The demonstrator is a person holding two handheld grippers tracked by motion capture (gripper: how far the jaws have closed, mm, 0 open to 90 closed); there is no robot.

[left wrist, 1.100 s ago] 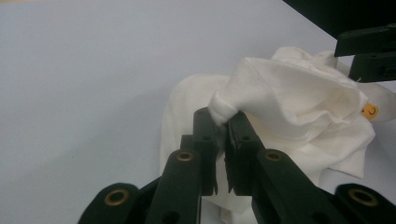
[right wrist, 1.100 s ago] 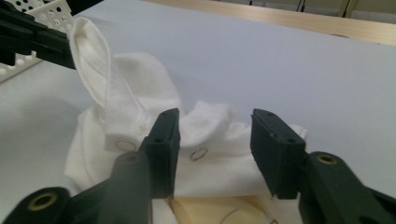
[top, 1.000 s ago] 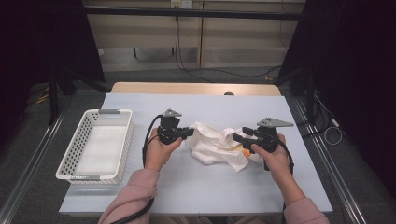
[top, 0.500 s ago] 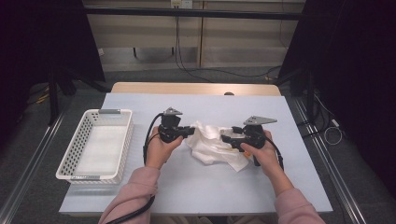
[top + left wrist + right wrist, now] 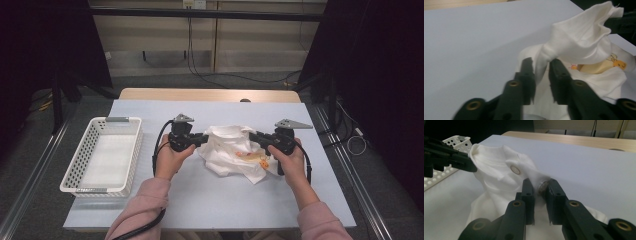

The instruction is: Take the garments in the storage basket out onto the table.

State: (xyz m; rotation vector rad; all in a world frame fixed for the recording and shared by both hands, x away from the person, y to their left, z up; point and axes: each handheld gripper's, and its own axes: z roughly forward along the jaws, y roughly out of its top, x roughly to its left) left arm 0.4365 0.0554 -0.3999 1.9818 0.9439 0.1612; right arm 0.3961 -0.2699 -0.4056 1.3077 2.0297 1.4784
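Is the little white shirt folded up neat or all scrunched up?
Scrunched up. The white shirt lies in a rumpled heap on the table, with one bunched piece pulled up between the left tool jaws.

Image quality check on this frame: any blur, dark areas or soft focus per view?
High view: table evenly lit, surroundings fall to near black, white garment slightly washed out. Left gripper view: left gripper soft and smeared at the near jaw edges, cloth fold fairly sharp, far corner dark. Right gripper view: right gripper reasonably crisp, the pinched cloth blurred, basket soft and dim.
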